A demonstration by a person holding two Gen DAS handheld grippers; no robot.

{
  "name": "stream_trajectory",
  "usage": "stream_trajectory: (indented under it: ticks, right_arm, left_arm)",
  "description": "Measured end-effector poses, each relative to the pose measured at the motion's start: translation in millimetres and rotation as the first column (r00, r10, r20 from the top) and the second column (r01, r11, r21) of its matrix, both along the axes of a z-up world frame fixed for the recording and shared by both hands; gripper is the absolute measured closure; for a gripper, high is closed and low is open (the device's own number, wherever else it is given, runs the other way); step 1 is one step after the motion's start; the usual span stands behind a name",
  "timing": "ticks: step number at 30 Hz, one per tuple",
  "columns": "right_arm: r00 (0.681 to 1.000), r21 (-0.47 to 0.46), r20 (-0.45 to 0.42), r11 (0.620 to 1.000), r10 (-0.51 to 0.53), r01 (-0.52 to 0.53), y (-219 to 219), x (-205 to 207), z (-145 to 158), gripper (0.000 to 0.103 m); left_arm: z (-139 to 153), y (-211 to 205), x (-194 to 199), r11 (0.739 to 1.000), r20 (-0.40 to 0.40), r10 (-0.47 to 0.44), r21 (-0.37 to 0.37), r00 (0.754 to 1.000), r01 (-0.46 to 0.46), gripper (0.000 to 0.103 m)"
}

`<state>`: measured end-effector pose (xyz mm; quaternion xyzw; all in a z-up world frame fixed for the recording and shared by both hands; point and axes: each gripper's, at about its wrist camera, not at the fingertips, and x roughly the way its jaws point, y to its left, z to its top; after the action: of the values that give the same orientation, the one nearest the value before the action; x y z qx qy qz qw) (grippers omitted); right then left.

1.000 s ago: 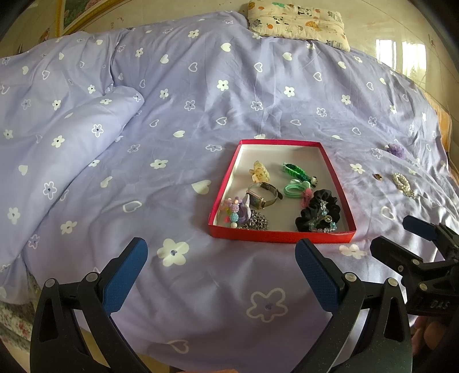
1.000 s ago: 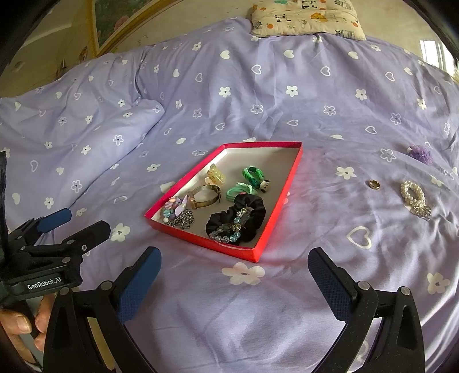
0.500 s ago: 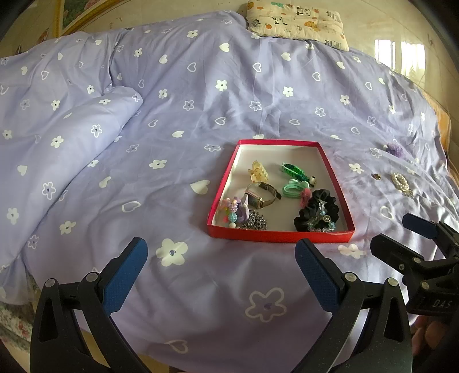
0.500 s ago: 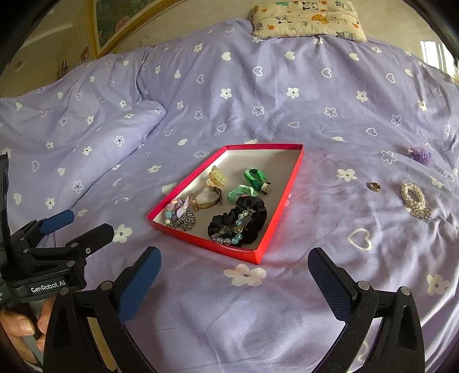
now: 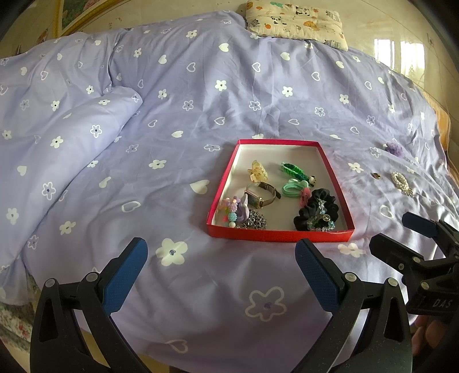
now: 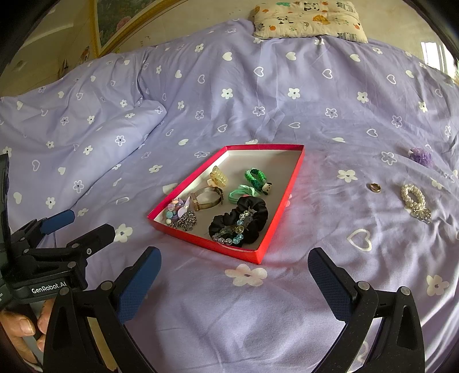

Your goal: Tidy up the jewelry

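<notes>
**Both tongs wide apart above the bed, most jewelry in the red tray**

The left tongs (image 5: 221,264) hang over the near edge of the bed, their blue pads spread far apart with nothing between them. The right tongs (image 6: 233,271) are likewise spread wide and empty; a hand (image 6: 20,332) grips the handle of the left tool at the lower left of the right wrist view.

Just beyond both tongs, the red tray (image 5: 279,235) lies flat on the lilac bedspread (image 5: 172,114) printed with white flowers and hearts. Inside it, at the near right corner, a black scrunchie (image 6: 246,218) sits with a clear bead bracelet (image 6: 229,236) lying across it. At the near left are a pastel bead piece (image 5: 231,211) and a silvery chain (image 5: 255,222); a watch (image 5: 261,195) lies mid-tray, with a yellow hair claw (image 5: 256,172) and green hair ties (image 5: 294,179) farther back.

Right of the tray, well apart from it on the bedspread, lie a small ring (image 6: 375,187), a pearl bracelet (image 6: 414,199) and a purple item (image 6: 421,156). A patterned pillow (image 6: 309,20) rests at the far end.
</notes>
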<state>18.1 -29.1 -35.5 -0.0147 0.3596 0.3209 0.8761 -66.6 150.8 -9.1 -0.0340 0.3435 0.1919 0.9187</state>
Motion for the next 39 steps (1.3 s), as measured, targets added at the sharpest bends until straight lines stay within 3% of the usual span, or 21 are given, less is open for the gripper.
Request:
stream_trajectory:
  ticks: [39]
  right_arm:
    - [1.0,0.003,0.004,1.0,0.004,-0.004,0.9,0.2,4.3,0.0]
  left_arm:
    - [1.4,-1.6,0.1,1.0,0.0,0.002,-0.002,1.0,-0.002,0.0]
